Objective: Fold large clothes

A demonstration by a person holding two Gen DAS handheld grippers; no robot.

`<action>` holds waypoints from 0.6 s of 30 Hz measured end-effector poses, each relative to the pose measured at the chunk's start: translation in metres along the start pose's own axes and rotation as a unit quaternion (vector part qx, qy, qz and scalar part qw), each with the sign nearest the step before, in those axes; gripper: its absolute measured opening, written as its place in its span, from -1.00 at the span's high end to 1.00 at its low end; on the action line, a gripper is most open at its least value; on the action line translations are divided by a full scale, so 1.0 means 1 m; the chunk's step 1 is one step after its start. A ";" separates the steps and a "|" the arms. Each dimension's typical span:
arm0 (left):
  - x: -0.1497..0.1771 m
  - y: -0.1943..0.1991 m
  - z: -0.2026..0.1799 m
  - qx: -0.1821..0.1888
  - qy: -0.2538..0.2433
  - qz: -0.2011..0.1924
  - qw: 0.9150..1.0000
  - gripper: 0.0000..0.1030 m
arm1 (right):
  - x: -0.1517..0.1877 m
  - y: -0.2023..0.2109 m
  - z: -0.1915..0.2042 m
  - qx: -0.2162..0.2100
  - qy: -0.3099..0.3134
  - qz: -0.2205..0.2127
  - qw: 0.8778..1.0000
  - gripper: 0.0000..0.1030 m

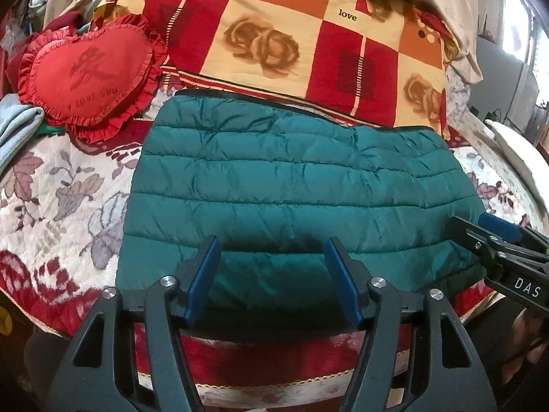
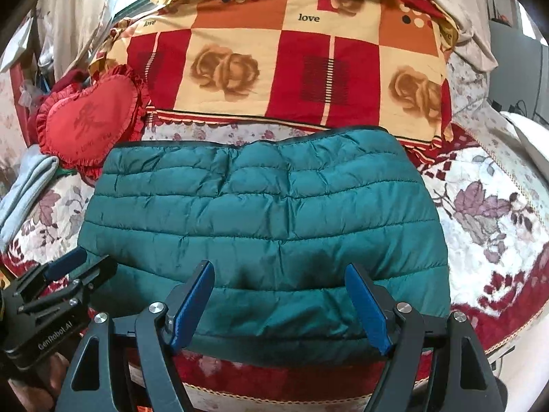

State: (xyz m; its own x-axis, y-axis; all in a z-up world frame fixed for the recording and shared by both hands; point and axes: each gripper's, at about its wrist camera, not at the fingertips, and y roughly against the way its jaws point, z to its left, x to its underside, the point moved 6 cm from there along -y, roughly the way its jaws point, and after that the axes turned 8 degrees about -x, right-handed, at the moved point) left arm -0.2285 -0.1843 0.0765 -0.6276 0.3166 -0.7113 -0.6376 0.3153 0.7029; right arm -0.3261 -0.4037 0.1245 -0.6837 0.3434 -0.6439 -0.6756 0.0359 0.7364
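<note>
We see the folded green jacket (image 1: 291, 189) lying flat on the bed (image 1: 61, 206), just ahead of both grippers; left gripper (image 1: 272, 276) and right gripper (image 2: 279, 304) jaws stand apart, holding nothing.

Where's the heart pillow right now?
The red heart pillow lies upper left in both wrist views, beyond the green jacket's far-left corner, beside the checkered quilt.
</note>
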 end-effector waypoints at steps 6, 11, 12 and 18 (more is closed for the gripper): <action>0.000 0.004 0.000 -0.006 0.005 -0.014 1.000 -0.23 | 0.000 0.005 0.002 0.008 -0.002 -0.011 1.000 -0.48; 0.001 0.005 0.001 -0.004 0.007 -0.014 1.000 -0.23 | 0.000 0.006 0.007 0.010 0.003 -0.015 1.000 -0.48; 0.001 0.005 0.002 -0.004 0.008 -0.014 1.000 -0.23 | 0.000 0.006 0.007 0.010 0.003 -0.015 1.000 -0.48; 0.001 0.005 0.006 -0.005 0.013 -0.015 1.000 -0.23 | 0.002 0.006 0.011 0.009 0.004 -0.015 1.000 -0.48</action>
State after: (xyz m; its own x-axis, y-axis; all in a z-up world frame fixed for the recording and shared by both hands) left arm -0.2299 -0.1765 0.0795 -0.6200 0.2833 -0.7317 -0.6606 0.3148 0.6816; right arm -0.3281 -0.3930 0.1299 -0.6652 0.3341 -0.6677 -0.6911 0.0629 0.7200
